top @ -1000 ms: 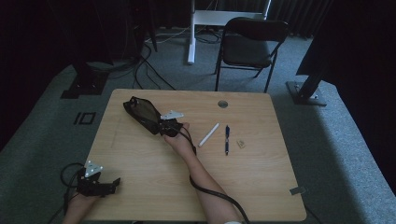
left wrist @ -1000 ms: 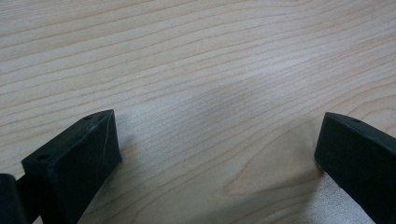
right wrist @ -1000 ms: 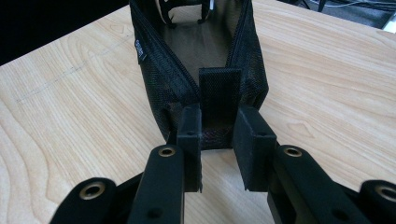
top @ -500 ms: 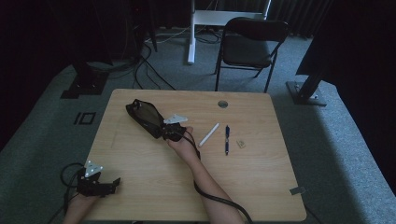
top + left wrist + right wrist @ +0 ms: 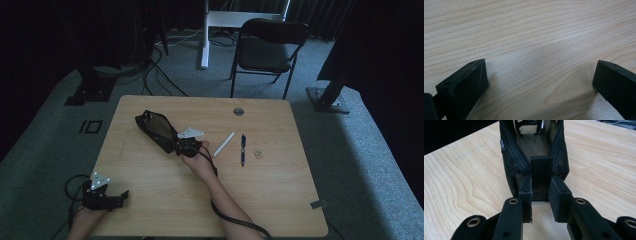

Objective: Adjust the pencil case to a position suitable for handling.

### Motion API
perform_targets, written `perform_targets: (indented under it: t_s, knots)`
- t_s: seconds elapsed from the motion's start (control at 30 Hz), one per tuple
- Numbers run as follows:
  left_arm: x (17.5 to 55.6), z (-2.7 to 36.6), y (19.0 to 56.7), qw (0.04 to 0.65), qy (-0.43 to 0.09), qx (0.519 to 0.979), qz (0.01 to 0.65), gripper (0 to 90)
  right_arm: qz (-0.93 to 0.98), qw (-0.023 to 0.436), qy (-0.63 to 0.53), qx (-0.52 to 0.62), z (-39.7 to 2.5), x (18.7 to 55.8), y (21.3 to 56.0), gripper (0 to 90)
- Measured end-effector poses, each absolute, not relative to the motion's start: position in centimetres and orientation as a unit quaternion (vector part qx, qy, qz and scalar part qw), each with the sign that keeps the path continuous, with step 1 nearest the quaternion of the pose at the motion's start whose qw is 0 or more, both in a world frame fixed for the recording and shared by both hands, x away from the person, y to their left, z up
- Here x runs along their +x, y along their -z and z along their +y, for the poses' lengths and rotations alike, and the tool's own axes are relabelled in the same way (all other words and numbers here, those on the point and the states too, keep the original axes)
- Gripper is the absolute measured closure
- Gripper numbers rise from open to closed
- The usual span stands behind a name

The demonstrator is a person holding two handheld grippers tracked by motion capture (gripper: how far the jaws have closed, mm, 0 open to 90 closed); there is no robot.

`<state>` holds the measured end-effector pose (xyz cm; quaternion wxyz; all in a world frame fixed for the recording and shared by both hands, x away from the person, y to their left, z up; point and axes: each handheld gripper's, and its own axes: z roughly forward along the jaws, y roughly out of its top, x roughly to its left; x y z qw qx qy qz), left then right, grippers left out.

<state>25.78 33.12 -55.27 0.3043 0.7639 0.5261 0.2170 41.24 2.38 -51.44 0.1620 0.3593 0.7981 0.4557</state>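
No text, brand or number can be read here. A small white label [image 5: 503, 145] sits on the black mesh pouch [image 5: 534, 157], but its print is too blurred.

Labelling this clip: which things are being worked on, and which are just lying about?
In use: black mesh pouch; right tongs at its near end.

Lying about: white marker; blue pen; small eraser-like piece; left tongs, open, resting at the table edge.

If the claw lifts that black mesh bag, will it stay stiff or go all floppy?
Probably floppy: the bag is thin mesh, and its sides already sag and bow. It likely weighs little, since it looks nearly empty inside. It shouldn't roll, as it lies flat on the table. The right claw sits at its end tab.
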Motion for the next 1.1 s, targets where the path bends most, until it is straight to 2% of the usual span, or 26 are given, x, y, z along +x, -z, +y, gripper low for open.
perform_targets:
  t_s: [1.1]
  knots:
    - [25.8,33.1,55.3,0.304,-0.217,0.764,0.526,0.1,0.794,0.162,-0.483,0.333,-2.7,35.3,51.1,73.2]
